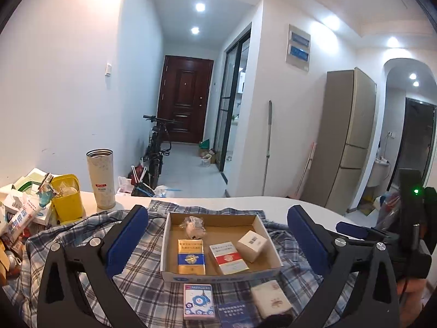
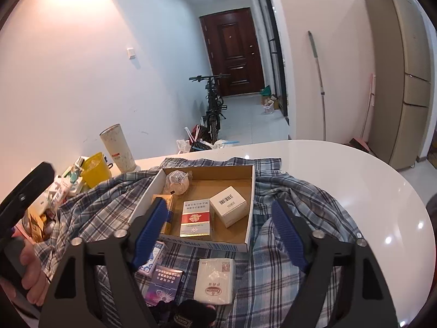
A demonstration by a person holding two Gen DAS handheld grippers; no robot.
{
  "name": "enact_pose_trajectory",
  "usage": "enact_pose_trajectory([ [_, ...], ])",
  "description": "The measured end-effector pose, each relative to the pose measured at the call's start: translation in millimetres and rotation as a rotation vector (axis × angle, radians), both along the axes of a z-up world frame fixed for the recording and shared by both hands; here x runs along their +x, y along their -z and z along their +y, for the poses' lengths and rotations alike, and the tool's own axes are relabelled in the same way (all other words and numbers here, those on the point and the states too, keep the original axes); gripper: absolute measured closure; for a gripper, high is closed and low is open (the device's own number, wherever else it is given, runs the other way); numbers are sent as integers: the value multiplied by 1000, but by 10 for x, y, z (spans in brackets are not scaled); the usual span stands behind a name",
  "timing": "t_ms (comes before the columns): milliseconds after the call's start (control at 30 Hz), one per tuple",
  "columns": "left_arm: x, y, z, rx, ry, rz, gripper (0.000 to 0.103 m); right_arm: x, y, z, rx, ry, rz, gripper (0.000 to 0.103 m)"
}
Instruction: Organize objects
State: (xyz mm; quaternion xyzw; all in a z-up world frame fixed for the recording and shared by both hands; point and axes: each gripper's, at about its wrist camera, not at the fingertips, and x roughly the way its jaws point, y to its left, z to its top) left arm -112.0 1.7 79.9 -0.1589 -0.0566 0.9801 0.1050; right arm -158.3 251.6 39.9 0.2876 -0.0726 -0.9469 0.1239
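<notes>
**Tissue pack nearest right tongs, just in front of tray**

Three loose packs lying on plaid shirt (image 2: 300, 199) just in front of cardboard tray (image 2: 250, 213). Tissue pack (image 2: 215, 280) sitting between right tongs (image 2: 218, 235) fingers, long axis pointing toward tray. Right tongs wide, empty. Left tongs (image 1: 218, 235) wide too, empty, centred more on tray and blue-flower pack (image 1: 198, 301). Right looks nearer for tissue pick.

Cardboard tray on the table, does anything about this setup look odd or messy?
Yes. The cardboard tray sits on a rumpled plaid shirt instead of the bare table, and the white box inside lies skewed.
</notes>
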Motion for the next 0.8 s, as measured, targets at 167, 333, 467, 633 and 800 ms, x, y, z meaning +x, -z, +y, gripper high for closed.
enact_pose_trajectory([
  [167,99,6,5,-22,-5,-3,0,105,-60,104,-55,37,36,0],
  [333,100,77,14,-81,-22,-57,0,115,-54,110,-22,38,31,0],
  [467,102,158,29,-97,-28,-89,0,149,-35,72,1,27,36,0],
  [633,93,253,36,-117,-29,-111,0,191,2,-31,55,18,54,0],
  [800,46,413,-16,-92,-41,-133,0,132,164,-97,68,-12,3,0],
])
